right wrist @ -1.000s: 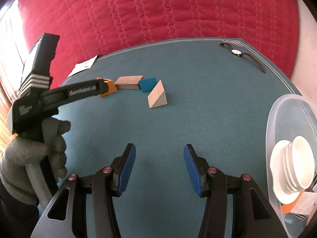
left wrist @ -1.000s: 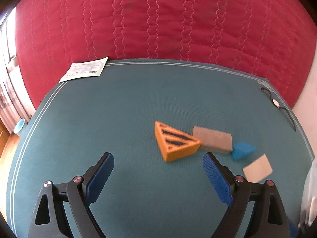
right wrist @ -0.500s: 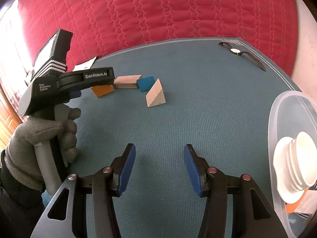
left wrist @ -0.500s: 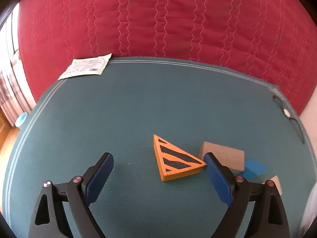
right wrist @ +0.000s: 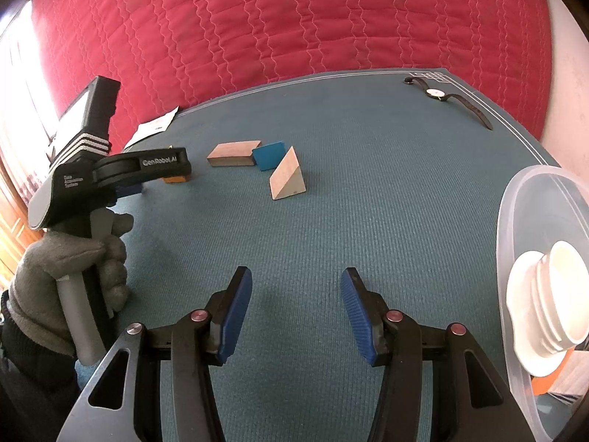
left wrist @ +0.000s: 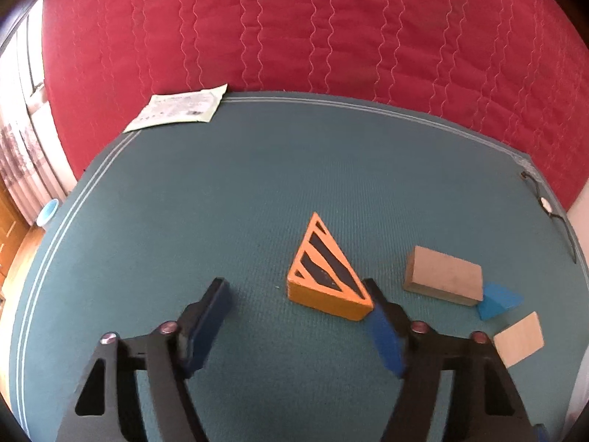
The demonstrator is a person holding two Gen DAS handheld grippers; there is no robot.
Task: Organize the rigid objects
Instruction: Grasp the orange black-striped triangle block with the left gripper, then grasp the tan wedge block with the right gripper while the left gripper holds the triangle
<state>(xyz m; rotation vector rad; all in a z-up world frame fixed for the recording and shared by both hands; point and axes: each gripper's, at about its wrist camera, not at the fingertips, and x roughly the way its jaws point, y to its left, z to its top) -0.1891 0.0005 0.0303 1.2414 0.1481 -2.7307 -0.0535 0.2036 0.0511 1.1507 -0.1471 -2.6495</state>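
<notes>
The left gripper (left wrist: pixel 296 296) points down at the teal mat (left wrist: pixel 221 202), and its jaws have just been closing around the orange wedge (left wrist: pixel 327 283). The wedge, a triangle with black stripes on top, lies flat between the fingers: its right corner touches the right pad, while the left pad stands clear of it with bare mat in the gap, so nothing is clamped yet. Just right of that gripper lies a tan block (left wrist: pixel 443 276), with a blue wedge (left wrist: pixel 497 300) touching its near right corner and a pale wedge (left wrist: pixel 519 339) a little nearer the camera. Farther out, a paper packet (left wrist: pixel 180 112) sits at the mat's far left corner against the red quilt (left wrist: pixel 313 25), and a watch (left wrist: pixel 548 206) lies near the right edge. In the right wrist view, a gloved hand (right wrist: pixel 70 276) grips the left tool's handle at the left. The right gripper (right wrist: pixel 296 294) hovers half open over bare mat, with nothing between its blue pads. Ahead of it and to the left stand the tan block, the blue wedge and the pale wedge close together, well apart from its fingers. To its right, a clear plastic tub (right wrist: pixel 515 221) holds a stack of white dishes (right wrist: pixel 541 302).
</notes>
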